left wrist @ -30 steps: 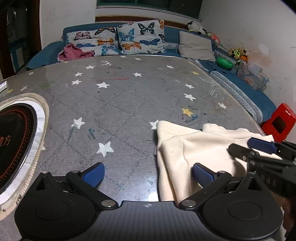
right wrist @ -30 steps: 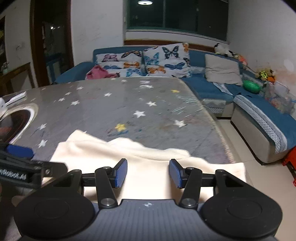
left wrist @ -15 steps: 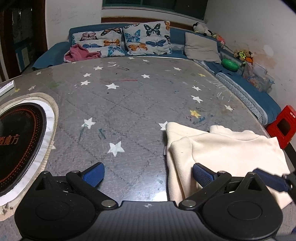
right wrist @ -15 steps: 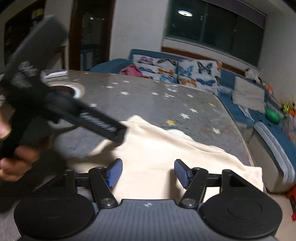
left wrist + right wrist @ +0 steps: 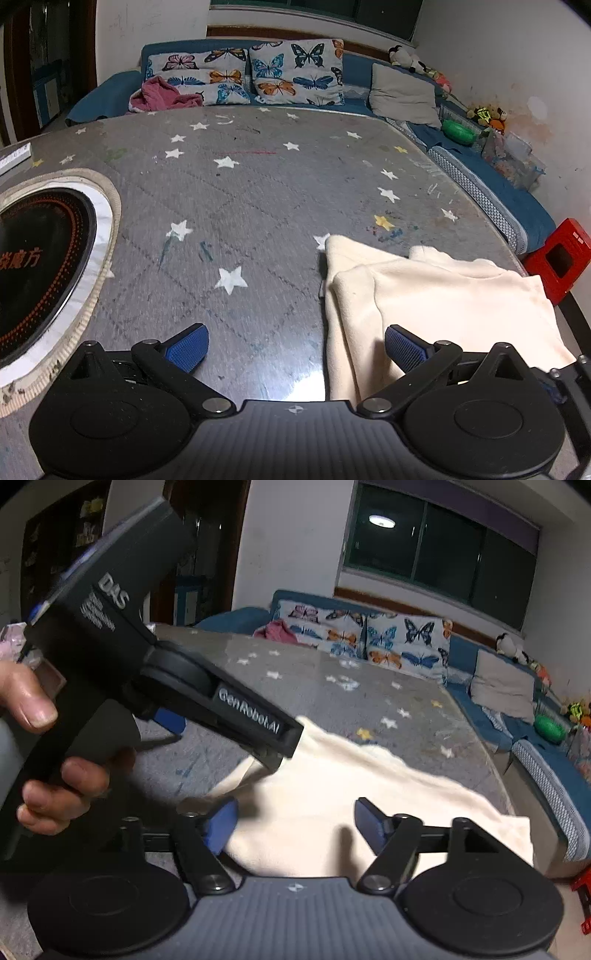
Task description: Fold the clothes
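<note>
The cream garment [image 5: 443, 302] lies partly folded on the grey starred table [image 5: 258, 192], ahead of and to the right of the left gripper [image 5: 295, 347], whose right pad [image 5: 404, 349] hangs over the cloth's near left border while its left pad [image 5: 188, 345] is over bare table; its jaws stand wide with nothing pinched. The right gripper [image 5: 293, 825] hovers over the near part of the same cloth, its jaws opening, fabric beneath them but not pressed by either pad. In the right wrist view the left gripper's black body crosses in front, held by the person's hand [image 5: 55, 768], its tip down near the cloth's left side. The garment looks like thick, soft fleece: light, limp, likely to sag and drag when lifted, and prone to slipping its layers apart on the glossy tabletop. A doubled flap already rests along its left side, just ahead of the left gripper's right pad. A sound hold would probably be at two corners or along one hem, pinching all layers together at the edge rather than the middle, so the fold comes over flat. The far edge, beyond both grippers, looks uneven and may need smoothing.
</note>
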### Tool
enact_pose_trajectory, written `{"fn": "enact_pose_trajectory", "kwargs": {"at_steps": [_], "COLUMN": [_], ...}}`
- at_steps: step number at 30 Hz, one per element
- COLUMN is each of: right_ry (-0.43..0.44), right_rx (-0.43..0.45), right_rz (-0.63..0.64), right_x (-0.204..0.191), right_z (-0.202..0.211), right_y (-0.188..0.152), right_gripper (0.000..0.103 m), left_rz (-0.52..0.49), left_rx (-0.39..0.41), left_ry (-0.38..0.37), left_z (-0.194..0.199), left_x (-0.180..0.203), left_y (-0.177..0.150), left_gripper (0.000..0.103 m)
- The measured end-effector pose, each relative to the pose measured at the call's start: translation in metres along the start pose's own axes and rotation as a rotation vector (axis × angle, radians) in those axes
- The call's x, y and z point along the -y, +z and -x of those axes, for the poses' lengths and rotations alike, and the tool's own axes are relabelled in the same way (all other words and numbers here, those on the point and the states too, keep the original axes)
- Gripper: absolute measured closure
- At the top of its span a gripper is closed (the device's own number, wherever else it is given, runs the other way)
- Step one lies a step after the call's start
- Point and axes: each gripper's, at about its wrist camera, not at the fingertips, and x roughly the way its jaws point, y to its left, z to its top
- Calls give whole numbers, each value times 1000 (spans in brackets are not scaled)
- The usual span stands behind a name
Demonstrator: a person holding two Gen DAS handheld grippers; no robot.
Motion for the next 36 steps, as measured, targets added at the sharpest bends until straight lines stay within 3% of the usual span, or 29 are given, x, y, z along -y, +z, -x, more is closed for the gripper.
{"fn": "enact_pose_trajectory", "kwargs": {"at_steps": [8,21,36], "right_ry": [-12,-144,-171], "right_rx": [13,-18,-3], "right_rz": [-59,-260,-278], "right_x": [14,72,63], "right_z": [15,28,43], "right_y": [-5,-29,-39], "right_gripper": [25,18,6], "left_rz": [0,-3,-58], "left_rx": [-19,-27,1], "left_ry": [10,27,39], "left_z": [7,20,41], "left_x": [-2,-7,0], "left_y": [-8,-20,-35], "left_gripper": [0,0,0]}}
